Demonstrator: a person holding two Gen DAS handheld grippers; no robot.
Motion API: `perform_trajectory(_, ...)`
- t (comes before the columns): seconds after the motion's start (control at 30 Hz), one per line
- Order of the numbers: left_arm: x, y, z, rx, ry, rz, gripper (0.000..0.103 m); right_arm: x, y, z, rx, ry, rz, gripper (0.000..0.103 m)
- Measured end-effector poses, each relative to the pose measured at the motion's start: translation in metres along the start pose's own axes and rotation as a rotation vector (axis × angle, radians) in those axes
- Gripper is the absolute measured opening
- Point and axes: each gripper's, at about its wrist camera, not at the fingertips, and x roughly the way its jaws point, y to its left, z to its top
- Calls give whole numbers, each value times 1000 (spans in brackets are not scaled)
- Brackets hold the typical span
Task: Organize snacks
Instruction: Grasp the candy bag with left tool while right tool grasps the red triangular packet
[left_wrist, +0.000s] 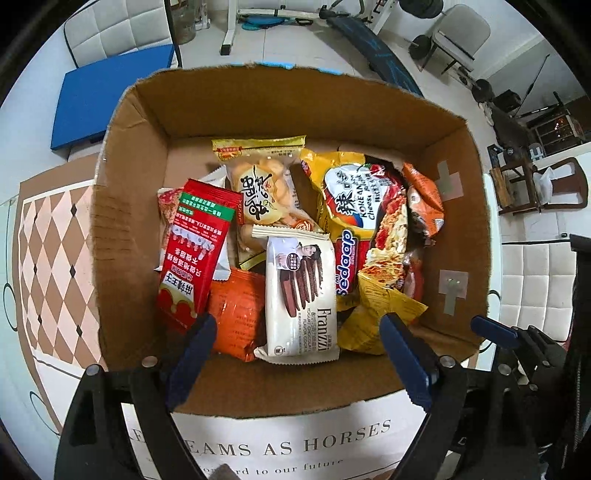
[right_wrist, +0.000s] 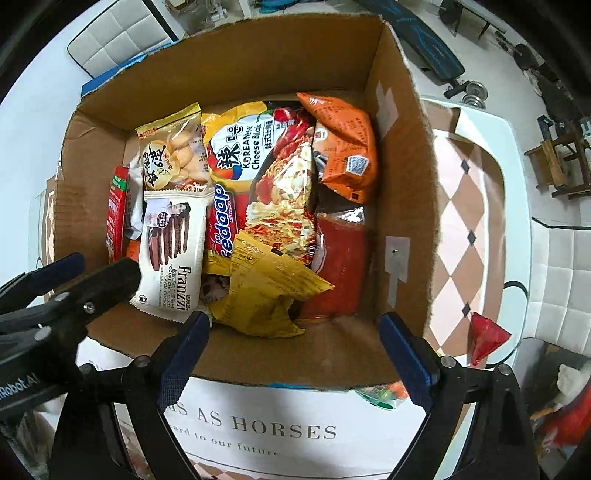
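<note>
1. The bench (right_wrist: 476, 206) carries a cloth with a brown and pink diamond pattern and printed words along its near edge.
2. A cardboard box (left_wrist: 122, 229) stands open on the bench, and all the snacks named below except the last lie inside it.
3. The noodle pack (left_wrist: 369, 221), yellow and red with "Korean Cheese" on it, lies in the right half of the box, its far end toward the back wall.
4. The left tool (left_wrist: 297, 354) hangs above the near edge of the box, pointing steeply down; its blue-padded jaws stand wide with nothing between the pads.
5. The right tool (right_wrist: 295, 350) hangs over the box's near right corner, pointing straight down; its jaws are also wide and hold nothing.
6. The white Franzzi pack (left_wrist: 301, 295) lies near the front middle, resting partly on an orange pack (left_wrist: 236, 314).
7. A red pack (left_wrist: 195, 254) leans by the left wall.
8. A clear bag of pale biscuits (left_wrist: 264, 192) lies toward the back, behind the Franzzi pack.
9. A crumpled yellow bag (right_wrist: 266, 295) lies at the front, just right of the Franzzi pack.
10. An orange bag (right_wrist: 343, 147) rests against the right wall near the back.
11. A small red packet (right_wrist: 485, 338) lies on the bench outside the box, to its right.
</note>
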Motion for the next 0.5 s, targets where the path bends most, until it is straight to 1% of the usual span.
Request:
perform_trajectory(0.2,-27,-1,-17,5,-105,17,90,-25,0,-15,-2,-85,-34,95)
perform_trajectory(0.33,-50,-7,-34,25,-195,63,90,-44,1,-27,-2,-145,-47,95)
perform_trajectory(0.5,-76,-11,-57,30,-280,81,90,-73,-1,-49,-9,-223,-60,95)
